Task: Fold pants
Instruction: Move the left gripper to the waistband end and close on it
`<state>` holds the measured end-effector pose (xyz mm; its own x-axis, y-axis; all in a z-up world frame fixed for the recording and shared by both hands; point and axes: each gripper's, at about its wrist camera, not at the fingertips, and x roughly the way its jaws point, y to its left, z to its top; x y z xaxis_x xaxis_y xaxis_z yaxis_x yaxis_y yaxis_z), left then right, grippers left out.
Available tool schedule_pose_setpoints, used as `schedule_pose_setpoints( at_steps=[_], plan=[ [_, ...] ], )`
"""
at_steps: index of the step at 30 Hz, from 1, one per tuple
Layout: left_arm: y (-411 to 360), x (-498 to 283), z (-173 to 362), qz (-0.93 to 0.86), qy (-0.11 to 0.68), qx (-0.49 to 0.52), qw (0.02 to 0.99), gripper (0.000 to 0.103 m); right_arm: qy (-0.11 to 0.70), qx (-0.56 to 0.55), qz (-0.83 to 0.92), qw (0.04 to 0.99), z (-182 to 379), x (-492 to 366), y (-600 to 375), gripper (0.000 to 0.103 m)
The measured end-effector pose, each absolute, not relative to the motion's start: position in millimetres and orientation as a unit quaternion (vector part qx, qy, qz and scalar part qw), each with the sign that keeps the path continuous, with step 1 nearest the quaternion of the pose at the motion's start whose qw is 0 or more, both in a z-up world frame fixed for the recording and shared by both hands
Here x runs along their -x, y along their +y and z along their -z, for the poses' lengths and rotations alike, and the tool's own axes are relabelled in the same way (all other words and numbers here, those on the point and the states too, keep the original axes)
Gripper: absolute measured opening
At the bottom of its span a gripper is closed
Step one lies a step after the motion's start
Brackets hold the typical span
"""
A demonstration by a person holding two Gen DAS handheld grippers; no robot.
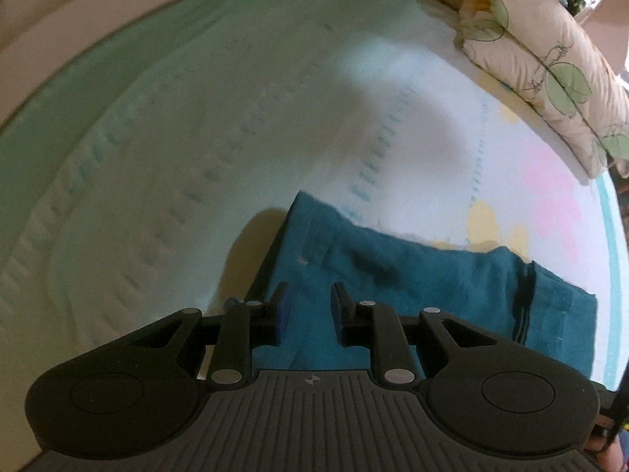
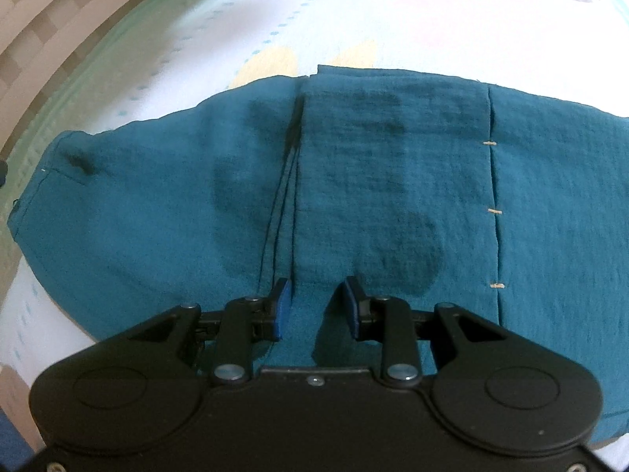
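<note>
The teal pants [image 2: 354, 196] lie flat and folded over on the bed, with stacked fabric edges running down the middle and a seam with small tan stitches on the right. My right gripper [image 2: 317, 299] is open and empty, just above the near part of the pants. In the left wrist view the pants [image 1: 412, 287] stretch from the centre to the right. My left gripper [image 1: 309, 302] is open and empty, over the left end of the pants near their edge.
The bed sheet [image 1: 236, 137] is pale green and white with dotted lines and pink and yellow flower prints. A folded floral quilt [image 1: 542, 63] lies at the far right of the bed. A checked floor [image 2: 35, 31] shows beyond the bed's left edge.
</note>
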<state>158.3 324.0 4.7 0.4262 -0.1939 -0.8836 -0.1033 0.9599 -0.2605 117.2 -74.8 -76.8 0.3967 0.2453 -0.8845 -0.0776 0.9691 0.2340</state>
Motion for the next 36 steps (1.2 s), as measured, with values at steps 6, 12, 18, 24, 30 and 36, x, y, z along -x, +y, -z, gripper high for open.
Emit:
schedule_pose_setpoints(
  at_steps=[6,12,18,24,30,36],
  plan=[
    [331,-154,19,0.059,0.547,0.132,0.825,0.033,0.547,-0.067,-0.090,0.830,75,-120,-69,0.040],
    [343,-137,41,0.046,0.530,0.162,0.831,0.033,0.552,-0.066,-0.092,0.826,75,-123,-68,0.040],
    [355,-107,35,0.038,0.495,0.205,0.844,0.035,0.554,-0.064,-0.095,0.825,74,-124,-68,0.040],
    [363,-90,28,0.023,0.460,0.234,0.856,0.069,0.554,-0.067,-0.097,0.824,75,-124,-68,0.040],
    [359,-90,43,0.027,0.476,0.238,0.846,0.073,0.554,-0.066,-0.097,0.824,74,-124,-68,0.040],
    [345,-102,71,0.036,0.509,0.246,0.824,0.075,0.555,-0.061,-0.096,0.824,73,-124,-66,0.040]
  ],
)
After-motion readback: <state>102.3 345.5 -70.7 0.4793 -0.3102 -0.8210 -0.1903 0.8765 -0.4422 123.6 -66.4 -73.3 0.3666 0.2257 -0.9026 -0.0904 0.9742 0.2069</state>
